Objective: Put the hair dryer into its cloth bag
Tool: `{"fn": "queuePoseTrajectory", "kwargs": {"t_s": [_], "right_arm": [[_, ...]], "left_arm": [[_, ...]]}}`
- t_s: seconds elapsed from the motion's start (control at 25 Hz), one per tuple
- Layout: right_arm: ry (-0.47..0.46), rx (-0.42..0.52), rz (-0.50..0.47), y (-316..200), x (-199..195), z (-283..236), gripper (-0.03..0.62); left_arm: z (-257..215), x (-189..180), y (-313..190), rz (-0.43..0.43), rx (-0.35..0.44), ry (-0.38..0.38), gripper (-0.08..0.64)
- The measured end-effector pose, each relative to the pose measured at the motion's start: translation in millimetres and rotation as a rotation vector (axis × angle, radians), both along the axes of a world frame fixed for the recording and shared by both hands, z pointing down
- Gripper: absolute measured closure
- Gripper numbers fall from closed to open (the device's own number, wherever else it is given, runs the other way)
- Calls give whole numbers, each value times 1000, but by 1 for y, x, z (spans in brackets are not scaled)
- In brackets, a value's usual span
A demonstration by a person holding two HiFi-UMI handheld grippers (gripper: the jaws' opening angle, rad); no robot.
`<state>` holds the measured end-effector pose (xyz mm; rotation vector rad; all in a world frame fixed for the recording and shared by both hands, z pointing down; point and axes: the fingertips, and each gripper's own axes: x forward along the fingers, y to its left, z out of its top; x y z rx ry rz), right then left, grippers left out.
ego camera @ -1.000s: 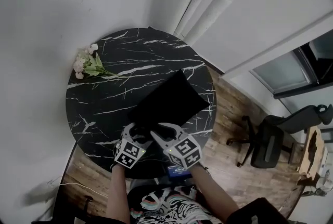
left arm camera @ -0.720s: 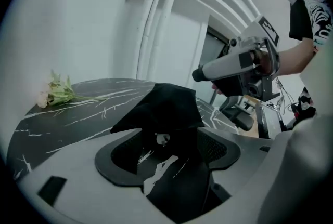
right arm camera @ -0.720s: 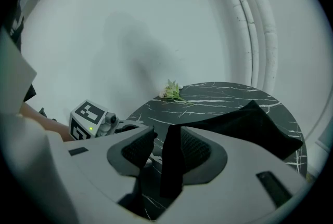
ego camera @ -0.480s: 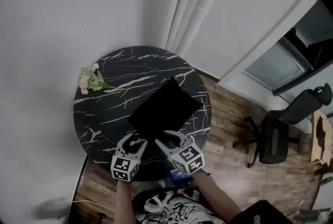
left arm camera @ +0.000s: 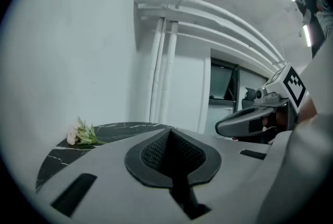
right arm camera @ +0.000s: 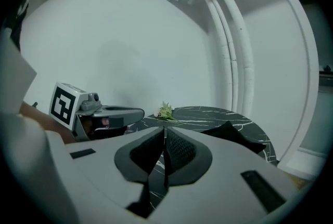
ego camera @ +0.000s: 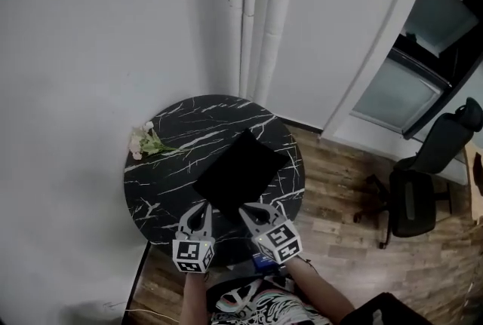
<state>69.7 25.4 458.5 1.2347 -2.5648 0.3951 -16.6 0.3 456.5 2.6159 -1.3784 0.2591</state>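
The black cloth bag (ego camera: pixel 240 174) lies flat across the round black marble table (ego camera: pixel 162 184); in the right gripper view the bag (right arm camera: pixel 235 137) looks a little bulky. No hair dryer shows in any view. My left gripper (ego camera: pixel 202 206) hangs above the table's near edge, clear of the bag, its jaws shut on nothing (left arm camera: pixel 169 131). Beside it, my right gripper (ego camera: pixel 251 209) is closing: the pads stand almost together with nothing between them (right arm camera: pixel 164 132). Each gripper shows in the other's view: the right (left arm camera: pixel 250 121), the left (right arm camera: pixel 112 113).
A small bunch of pale flowers (ego camera: pixel 145 141) lies at the table's left rim. White pipes (ego camera: pixel 260 14) run up the wall corner behind. A black office chair (ego camera: pixel 423 191) stands on the wooden floor at right, near a window (ego camera: pixel 396 93).
Both grippers have risen off the bag's near end and drawn back toward the table's near edge, and their jaws have closed. The bag stays put on the table.
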Motion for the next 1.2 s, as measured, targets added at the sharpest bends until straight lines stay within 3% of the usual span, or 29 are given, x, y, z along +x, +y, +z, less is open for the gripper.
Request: {"fn": "queuePoseTrajectory", "kwargs": {"t_s": [0.2,0.32,0.56,0.84,1.2], "right_arm": [[16,74,50,24,36,-19,567],[20,91,89,47,61,-21,568],[21,138,90,75,86,-29,569],[21,159,117,83,105,-39,572],[22,180,127,79,109,-50,574]], "left_arm": [[-8,15,28,-39,-61,53,546],[0,27,57,-56,-84,29,546],[-4,46,94,-76,4,-97,546],[-22,44,108,-129,15,-33,546],[-24,55,107,-100,44,-127,546]]}}
